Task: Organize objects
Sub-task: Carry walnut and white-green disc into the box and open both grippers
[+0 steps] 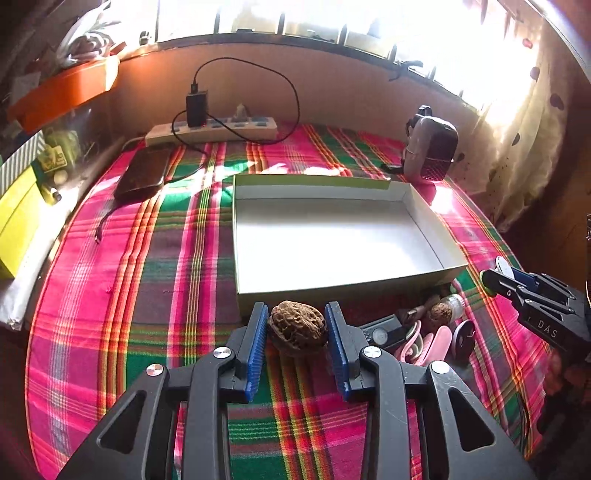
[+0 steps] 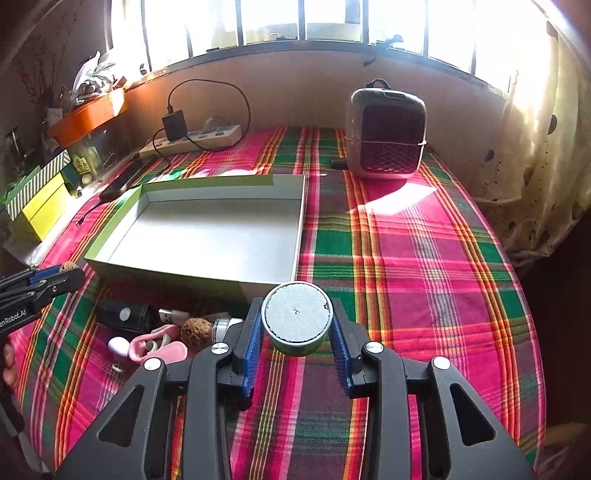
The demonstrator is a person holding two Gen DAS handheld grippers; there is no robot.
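Left wrist: left gripper (image 1: 297, 332) clamps walnut (image 1: 297, 328); right gripper (image 2: 297, 325) clamps round tin (image 2: 296, 318). Risk: rounded walnut slips near the box (image 1: 295, 288) wall.

Strong daylight from the window (image 2: 303, 22) along the far wall, blown out to white in both views, worst top right over the curtain (image 2: 535, 110). Sun patches glare on the plaid tablecloth (image 2: 406, 240) near its far edge; the white box (image 1: 332, 240) floor is washed out. Left corners dim, shelf clutter murky. Short soft shadows under the near box wall. Heavy fisheye bending at the edges, black vignette corners. Centre sharp, slight softness at the rim.
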